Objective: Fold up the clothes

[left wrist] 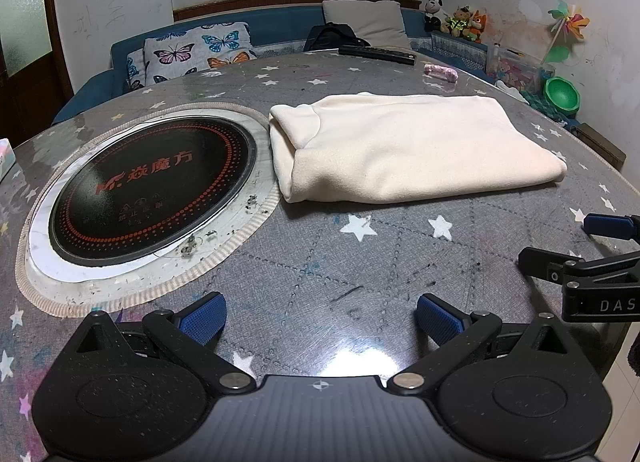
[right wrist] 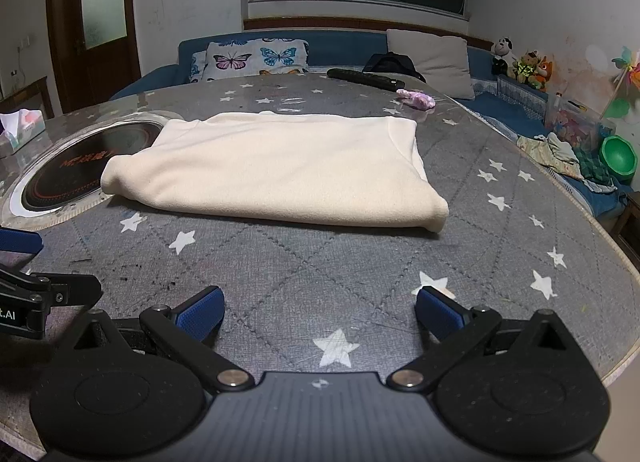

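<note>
**Tools idle, garment looks folded**

Left tool (left wrist: 320, 320) and right tool (right wrist: 318, 312): both spread wide, nothing held, hovering over bare worktop (right wrist: 280, 270) near its front edge. Cream garment (right wrist: 280, 166) lies ahead of both, a flat rectangular stack, its left end just beside the inset cooktop (left wrist: 152, 190), possibly overlapping its rim. Step: fold looks finished or one halving short; layer count unclear from here. Next move, if any: pinch both near corners, carry across evenly.
</note>
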`<state>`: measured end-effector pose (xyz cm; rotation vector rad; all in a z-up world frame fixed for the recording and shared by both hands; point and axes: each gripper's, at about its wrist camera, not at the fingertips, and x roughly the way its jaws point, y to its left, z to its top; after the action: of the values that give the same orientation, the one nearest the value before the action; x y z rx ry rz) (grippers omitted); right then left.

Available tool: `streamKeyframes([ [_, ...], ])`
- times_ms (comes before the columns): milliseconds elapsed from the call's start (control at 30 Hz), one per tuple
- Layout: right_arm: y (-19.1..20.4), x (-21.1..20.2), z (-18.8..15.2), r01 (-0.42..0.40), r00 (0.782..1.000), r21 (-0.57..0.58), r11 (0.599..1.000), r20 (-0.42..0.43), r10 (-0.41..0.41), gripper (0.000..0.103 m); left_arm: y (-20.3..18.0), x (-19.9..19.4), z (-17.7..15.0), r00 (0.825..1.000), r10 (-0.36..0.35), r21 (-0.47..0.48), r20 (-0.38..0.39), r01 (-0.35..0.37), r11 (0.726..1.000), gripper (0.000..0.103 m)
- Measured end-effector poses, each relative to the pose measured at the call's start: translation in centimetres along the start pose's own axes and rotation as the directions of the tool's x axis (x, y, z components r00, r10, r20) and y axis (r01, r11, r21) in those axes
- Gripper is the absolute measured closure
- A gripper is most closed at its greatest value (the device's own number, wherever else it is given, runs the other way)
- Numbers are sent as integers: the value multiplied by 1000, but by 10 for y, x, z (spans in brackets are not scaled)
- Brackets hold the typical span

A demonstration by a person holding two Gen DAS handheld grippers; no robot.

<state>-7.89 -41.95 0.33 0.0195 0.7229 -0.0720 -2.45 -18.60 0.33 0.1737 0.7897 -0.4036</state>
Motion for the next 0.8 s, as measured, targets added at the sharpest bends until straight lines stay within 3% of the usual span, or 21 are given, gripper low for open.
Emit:
streamKeyframes([
  [800, 1, 0, 3, -2, 1000, 9, 1000, -6, 2, 0, 1, 0, 7, 1000, -1, 2, 6, 1, 1000, 0],
])
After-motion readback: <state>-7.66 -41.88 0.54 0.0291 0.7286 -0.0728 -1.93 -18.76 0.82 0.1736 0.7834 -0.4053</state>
